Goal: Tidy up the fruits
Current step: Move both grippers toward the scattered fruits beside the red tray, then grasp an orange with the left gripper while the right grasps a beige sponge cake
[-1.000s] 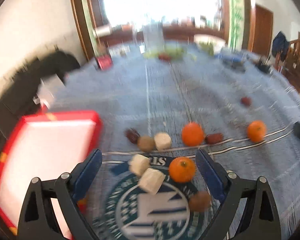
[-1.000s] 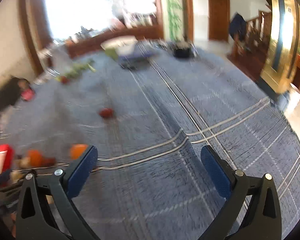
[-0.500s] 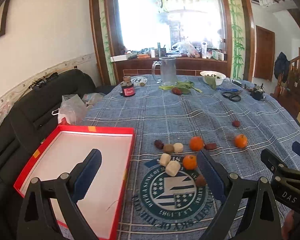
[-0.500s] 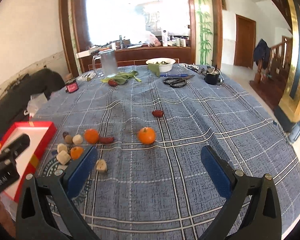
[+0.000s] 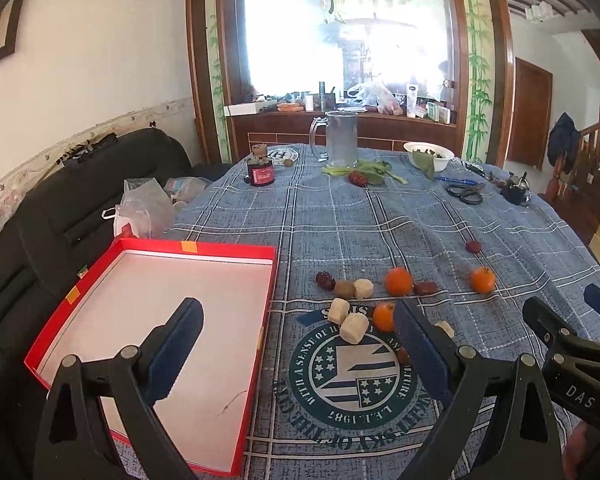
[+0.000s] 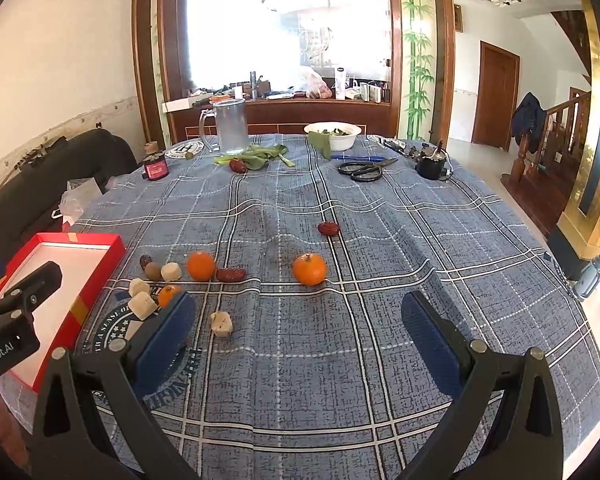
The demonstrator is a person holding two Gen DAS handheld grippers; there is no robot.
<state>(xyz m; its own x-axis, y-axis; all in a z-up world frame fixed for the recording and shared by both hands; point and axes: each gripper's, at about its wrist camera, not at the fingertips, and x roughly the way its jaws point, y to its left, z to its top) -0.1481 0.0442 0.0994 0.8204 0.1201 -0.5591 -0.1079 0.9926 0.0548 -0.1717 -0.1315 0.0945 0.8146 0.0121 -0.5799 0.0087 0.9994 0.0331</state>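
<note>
Orange tangerines [image 6: 309,268] and pale chunks [image 5: 354,327] lay scattered on the blue checked tablecloth [image 6: 380,240], beside the red tray [image 5: 188,247]. Left gripper [image 5: 300,344] and right gripper [image 6: 296,332] both gaped wide, holding nothing. Left finger [image 5: 420,348] partly hid one brown fruit [image 5: 402,355].

Fruits [image 5: 398,280] right of box [image 5: 236,249] (on tablecloth [image 5: 340,216])

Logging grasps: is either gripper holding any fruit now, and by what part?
Nothing is held. The left gripper and right gripper are both open and empty.
</note>
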